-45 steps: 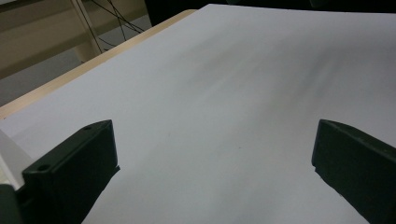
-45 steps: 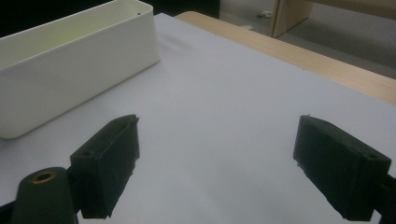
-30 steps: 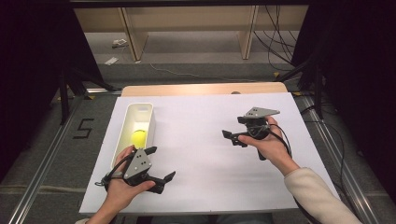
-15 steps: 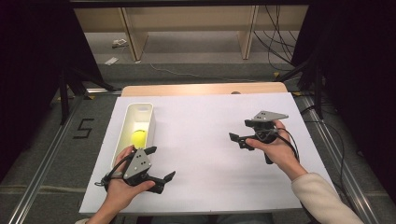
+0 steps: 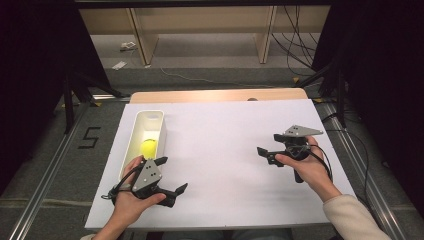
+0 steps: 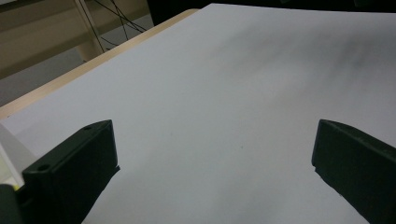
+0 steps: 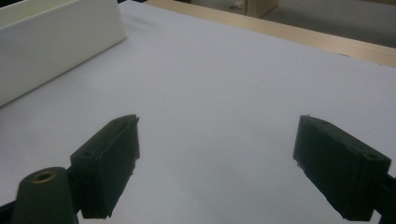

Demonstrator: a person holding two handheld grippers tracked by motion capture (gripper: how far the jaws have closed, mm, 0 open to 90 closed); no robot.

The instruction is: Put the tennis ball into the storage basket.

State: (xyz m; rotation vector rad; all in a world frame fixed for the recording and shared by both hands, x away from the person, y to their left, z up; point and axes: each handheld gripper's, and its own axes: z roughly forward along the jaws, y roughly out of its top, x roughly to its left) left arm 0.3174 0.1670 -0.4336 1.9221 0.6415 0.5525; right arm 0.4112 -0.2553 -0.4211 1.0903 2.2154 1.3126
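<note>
From the high view, a yellow ball point(image 5: 148, 148) lay inside the long white tray point(image 5: 131, 145) at the left of the white-covered surface point(image 5: 220, 150). The left claw point(image 5: 170, 175) rested just beside the tray's near end, jaws spread and empty; a careless swing there could probably knock the tray and set the ball rolling. The right claw point(image 5: 270, 146) hovered well apart, also spread and empty. In the left gripper view, the left claw point(image 6: 212, 154) gaped wide over bare surface, touching nothing. In the right gripper view, the right claw point(image 7: 217, 154) stood equally wide, with the tray's wall point(image 7: 56, 42) farther off.
</note>
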